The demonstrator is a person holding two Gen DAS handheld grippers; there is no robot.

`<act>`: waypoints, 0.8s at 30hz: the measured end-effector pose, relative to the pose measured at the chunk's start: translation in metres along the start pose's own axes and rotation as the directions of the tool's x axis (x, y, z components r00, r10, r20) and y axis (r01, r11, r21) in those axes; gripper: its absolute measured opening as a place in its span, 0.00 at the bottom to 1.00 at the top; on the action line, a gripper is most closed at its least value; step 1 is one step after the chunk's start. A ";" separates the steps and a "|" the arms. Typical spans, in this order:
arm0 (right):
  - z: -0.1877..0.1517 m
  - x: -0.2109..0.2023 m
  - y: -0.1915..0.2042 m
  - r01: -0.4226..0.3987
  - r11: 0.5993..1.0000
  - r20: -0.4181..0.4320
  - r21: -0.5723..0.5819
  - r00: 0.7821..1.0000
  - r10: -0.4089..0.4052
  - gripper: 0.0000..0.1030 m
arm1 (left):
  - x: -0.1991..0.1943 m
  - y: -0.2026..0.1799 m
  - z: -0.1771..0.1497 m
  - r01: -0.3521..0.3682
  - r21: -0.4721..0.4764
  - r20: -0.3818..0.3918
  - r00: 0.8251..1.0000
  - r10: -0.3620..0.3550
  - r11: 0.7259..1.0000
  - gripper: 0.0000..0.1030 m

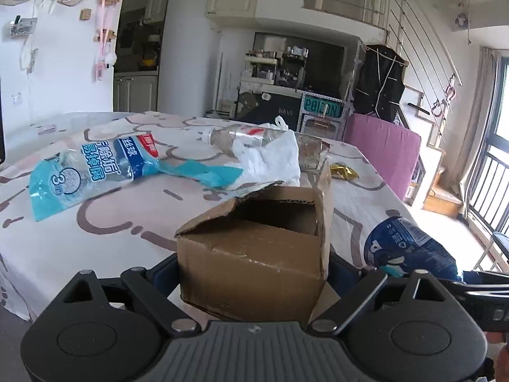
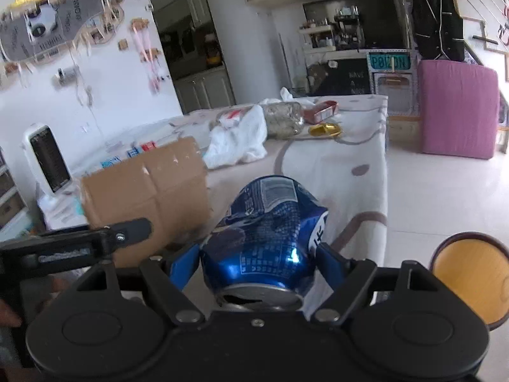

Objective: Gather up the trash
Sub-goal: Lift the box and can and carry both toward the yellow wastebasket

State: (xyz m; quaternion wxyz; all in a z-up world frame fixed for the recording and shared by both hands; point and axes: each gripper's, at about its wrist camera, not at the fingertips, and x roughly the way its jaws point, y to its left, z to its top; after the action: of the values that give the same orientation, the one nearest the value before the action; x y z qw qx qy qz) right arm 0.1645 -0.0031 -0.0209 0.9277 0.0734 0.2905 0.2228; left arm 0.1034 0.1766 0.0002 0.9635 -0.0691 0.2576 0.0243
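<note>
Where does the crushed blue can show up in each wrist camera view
Left wrist: the blue can sits at lower right, beside the cardboard box.
Right wrist: the can fills the lower centre, clamped in the right claw.
Shared landmark: the white plastic bag on the table.

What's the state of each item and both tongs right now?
left tongs: shut on cardboard box
cardboard box: held, top flaps open, torn edge
right tongs: shut on blue can
blue can: held, crushed and dented
plastic bottle: lying on its side on the table, partly under white bag
white bag: crumpled on the table
blue wrapper: lying flat, looks empty
gold wrapper: crumpled on the table
</note>
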 end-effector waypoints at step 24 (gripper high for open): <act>0.041 0.051 -0.031 -0.229 0.963 -0.284 0.144 0.922 0.262 0.63 | 0.034 0.005 0.001 0.100 0.050 -0.072 0.993 -0.096 0.994 0.98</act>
State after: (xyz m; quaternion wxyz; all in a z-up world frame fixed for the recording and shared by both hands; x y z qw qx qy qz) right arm 0.2365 -0.0076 -0.0209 0.8320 0.1244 0.4282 0.3301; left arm 0.1325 0.1818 -0.0164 0.9554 -0.0569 0.2879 -0.0325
